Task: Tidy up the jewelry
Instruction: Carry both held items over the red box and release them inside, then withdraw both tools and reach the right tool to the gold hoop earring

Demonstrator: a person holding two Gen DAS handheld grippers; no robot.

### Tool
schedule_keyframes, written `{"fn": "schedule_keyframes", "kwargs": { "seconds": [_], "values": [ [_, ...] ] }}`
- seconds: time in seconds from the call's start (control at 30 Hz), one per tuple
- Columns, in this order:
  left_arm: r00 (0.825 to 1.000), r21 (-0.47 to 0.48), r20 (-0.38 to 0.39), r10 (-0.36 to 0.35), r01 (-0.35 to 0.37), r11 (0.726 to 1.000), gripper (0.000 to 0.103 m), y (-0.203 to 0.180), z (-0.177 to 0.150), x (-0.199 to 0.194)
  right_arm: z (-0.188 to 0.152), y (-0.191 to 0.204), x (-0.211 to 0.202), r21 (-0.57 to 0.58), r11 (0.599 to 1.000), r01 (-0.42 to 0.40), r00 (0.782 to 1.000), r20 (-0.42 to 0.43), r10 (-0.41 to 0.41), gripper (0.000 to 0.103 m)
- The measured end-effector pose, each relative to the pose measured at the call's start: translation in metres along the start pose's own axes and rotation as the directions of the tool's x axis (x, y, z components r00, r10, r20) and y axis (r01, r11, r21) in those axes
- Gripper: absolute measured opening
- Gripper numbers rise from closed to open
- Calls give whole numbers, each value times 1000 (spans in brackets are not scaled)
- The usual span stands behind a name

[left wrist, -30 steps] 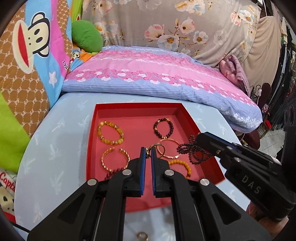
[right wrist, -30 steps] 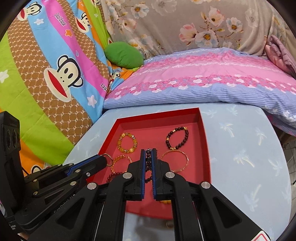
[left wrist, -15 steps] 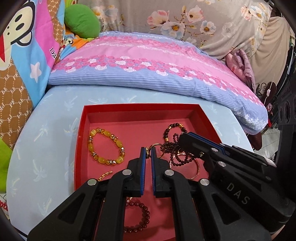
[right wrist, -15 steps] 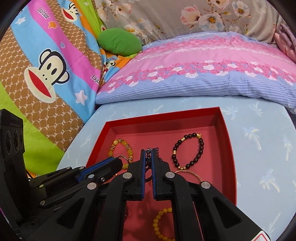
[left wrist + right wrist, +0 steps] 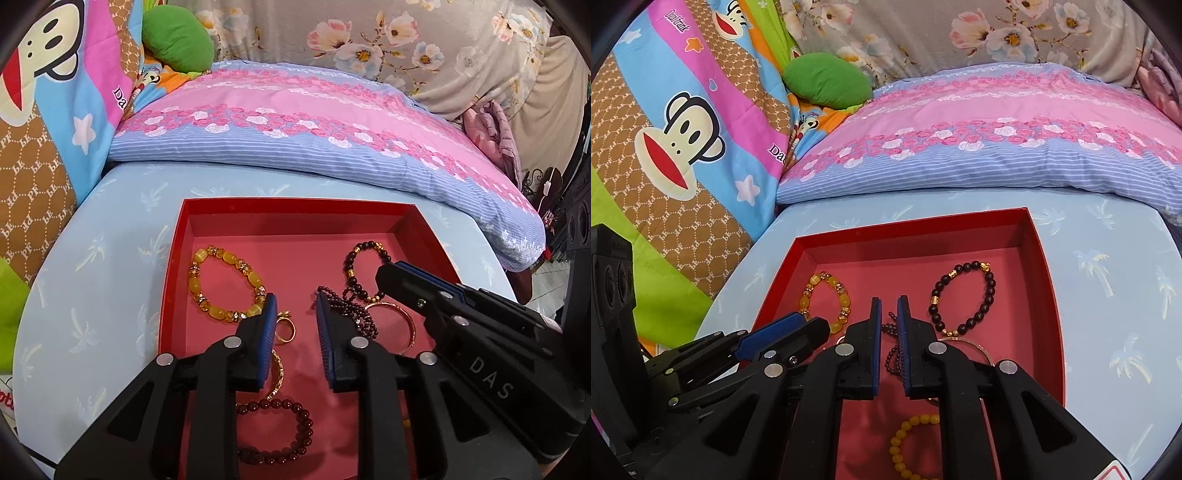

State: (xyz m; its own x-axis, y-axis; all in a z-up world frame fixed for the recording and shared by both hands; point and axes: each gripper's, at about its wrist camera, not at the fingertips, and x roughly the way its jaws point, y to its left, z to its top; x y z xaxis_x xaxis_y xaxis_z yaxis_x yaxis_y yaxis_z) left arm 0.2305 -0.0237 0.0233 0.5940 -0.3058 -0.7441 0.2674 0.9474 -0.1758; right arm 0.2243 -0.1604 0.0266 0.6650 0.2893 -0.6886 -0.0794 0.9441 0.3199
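A red tray on the blue bedsheet holds several bracelets. My left gripper hovers low over its middle and its jaws are opening with nothing between them. A small gold ring lies on the tray floor just by the left finger. My right gripper sits beside it on the right. Its jaws are opening too, with a narrow gap between the pads. A dark garnet bead strand shows through that gap and rests on the tray.
In the tray lie a yellow bead bracelet, a black bead bracelet, a gold bangle, a dark red bracelet and small yellow beads. A pink and blue pillow lies behind the tray, with cartoon bedding to the left.
Both grippers came forward and lower over the tray. Their jaws, shut on the ring and the bead strand before, have parted. Ring and strand now lie in the tray.
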Motion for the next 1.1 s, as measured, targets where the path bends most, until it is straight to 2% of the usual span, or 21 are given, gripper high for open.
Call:
{"fn": "schedule_keyframes", "kwargs": {
  "seconds": [0.2,0.4,0.6,0.93,1.03,1.1],
  "values": [
    [1000,24,24,8,-8,1000,21,-9,-3,-16,-6,2,-19,1,1000,-6,1000,24,6,11],
    [998,33,59,20,-22,999,21,-20,-15,-45,-24,17,-54,-54,998,32,997,76,-28,11],
    [996,57,73,45,-49,997,24,-35,-39,-71,-49,19,-81,-44,998,36,995,94,-32,11],
    [999,44,42,31,-33,998,26,-48,-84,-97,-97,20,-119,-24,999,43,995,88,-41,12],
    [999,31,33,28,-29,999,31,-49,-98,-103,-112,18,-127,-16,999,43,996,79,-42,16],
    [999,26,23,32,-33,999,33,-48,-111,-105,-122,17,-131,-19,998,51,996,75,-50,24]
  ]
}}
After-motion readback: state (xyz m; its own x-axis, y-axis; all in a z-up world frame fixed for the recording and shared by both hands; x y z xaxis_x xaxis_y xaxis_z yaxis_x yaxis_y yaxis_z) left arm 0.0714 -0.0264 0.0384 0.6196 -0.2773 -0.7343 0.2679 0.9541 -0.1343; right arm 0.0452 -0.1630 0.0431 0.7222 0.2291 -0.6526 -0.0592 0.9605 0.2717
